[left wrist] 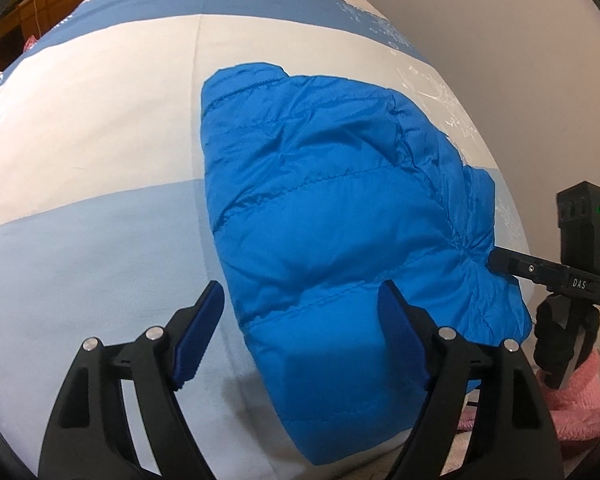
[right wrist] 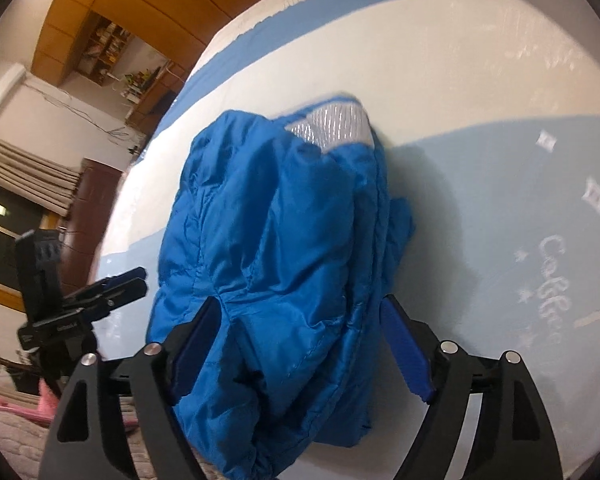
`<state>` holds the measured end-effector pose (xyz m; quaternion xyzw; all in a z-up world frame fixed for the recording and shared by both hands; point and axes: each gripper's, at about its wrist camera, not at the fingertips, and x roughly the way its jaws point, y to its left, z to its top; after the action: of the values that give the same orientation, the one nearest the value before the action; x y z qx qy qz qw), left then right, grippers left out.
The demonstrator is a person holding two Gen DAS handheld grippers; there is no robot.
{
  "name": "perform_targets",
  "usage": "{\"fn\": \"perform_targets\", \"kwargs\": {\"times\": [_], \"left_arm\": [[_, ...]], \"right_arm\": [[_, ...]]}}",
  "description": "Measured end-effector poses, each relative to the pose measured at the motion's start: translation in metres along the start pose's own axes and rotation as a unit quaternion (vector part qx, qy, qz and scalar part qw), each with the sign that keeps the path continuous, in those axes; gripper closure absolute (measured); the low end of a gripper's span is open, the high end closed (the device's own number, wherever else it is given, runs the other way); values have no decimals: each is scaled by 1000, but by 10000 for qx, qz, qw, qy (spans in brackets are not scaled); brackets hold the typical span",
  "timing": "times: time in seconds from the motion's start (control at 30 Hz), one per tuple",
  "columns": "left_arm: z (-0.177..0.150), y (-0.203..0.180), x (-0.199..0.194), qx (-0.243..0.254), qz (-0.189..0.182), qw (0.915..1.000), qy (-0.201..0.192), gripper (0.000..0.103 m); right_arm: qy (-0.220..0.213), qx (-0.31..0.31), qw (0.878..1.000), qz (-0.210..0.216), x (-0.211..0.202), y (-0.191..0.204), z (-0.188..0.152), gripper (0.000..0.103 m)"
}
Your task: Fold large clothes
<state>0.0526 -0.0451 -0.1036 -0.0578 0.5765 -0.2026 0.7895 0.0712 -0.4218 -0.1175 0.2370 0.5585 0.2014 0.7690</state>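
Two grippers, left gripper [left wrist: 300, 332] and right gripper [right wrist: 304, 344], gape wide, gripping nothing, over folded blue puffer jacket [left wrist: 332, 208] on striped bedspread [left wrist: 100, 152]. Likely light, soft, slippery; pinch seamed edges.

Jacket [left wrist: 324, 208]: quilted, slightly shiny synthetic cloth. Bedsheet [left wrist: 100, 128]: matt woven cloth. Left gripper [left wrist: 300, 320]: matt black plastic.

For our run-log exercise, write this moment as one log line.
jacket: folded on bed | left gripper: open, empty | right gripper: open, straddling jacket
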Motion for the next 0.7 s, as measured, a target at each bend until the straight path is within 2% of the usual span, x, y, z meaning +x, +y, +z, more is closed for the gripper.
{"fn": "perform_targets", "kwargs": {"times": [0.17, 0.47, 0.57, 0.7], "left_arm": [[0, 7, 13, -18, -180, 9997, 174, 22], [2, 19, 37, -120, -642, 9975, 263, 7], [2, 26, 47, -204, -879, 9957, 217, 2], [2, 39, 64, -514, -1401, 9885, 228, 2]], "right_arm": [[136, 144, 9993, 310, 16, -17, 3, 14], [323, 522, 9943, 876, 41, -48, 10, 5], [374, 700, 9909, 1091, 51, -58, 13, 4], [338, 668, 9891, 1271, 56, -62, 13, 6]]}}
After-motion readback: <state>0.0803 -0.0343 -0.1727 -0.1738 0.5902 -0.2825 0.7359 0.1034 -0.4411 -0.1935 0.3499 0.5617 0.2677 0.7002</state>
